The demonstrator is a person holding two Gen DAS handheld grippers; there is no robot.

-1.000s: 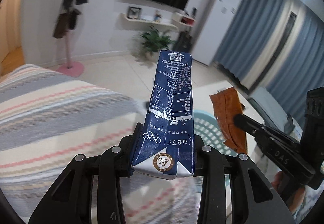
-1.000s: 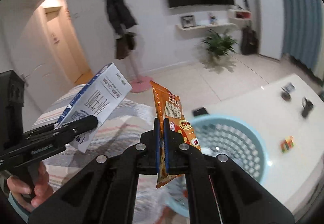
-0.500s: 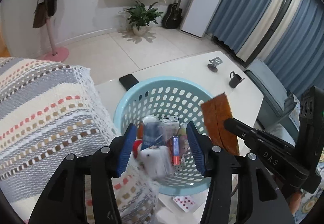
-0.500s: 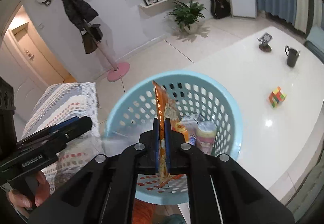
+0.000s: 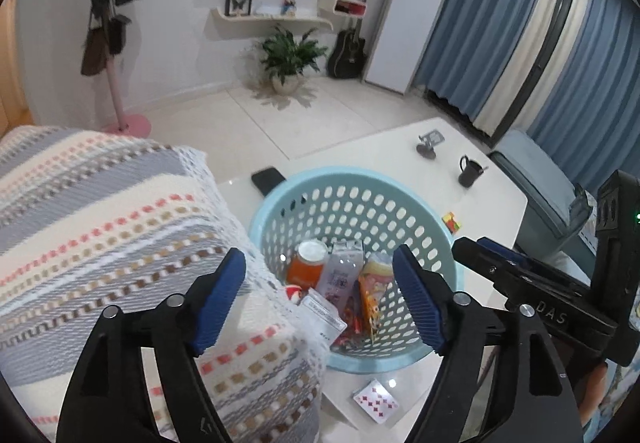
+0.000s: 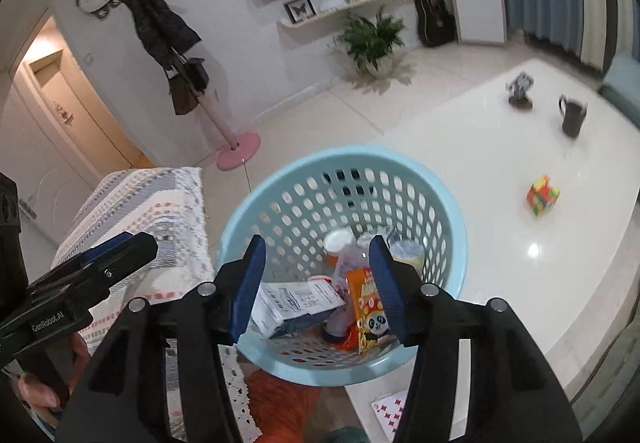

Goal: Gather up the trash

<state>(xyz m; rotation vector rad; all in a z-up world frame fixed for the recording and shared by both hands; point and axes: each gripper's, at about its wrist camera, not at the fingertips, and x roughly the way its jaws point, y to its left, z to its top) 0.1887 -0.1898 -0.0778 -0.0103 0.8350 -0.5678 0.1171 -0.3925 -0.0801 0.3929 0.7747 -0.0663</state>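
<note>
— White table [image 6: 500, 179] in a living room, right? Where's the trash?

— All down in the light blue basket [image 6: 448, 215]: a milk carton [image 6: 296, 301] lying on its side, an orange snack bag [image 6: 370, 313] standing beside it, plus bottles and cups.

— And the tongs?

— Both hover above the basket's near rim. The right gripper [image 6: 318, 281] has its jaws spread with nothing between them, carton and bag showing through the gap. The left gripper [image 5: 318, 297] is likewise spread and empty, over the striped blanket [image 5: 100, 227] edge.

— Anything around the basket?

— A phone [image 5: 267, 179] behind it, playing cards [image 5: 376, 399] in front, a puzzle cube [image 6: 542, 195] and mug [image 6: 573, 119] farther off.
</note>
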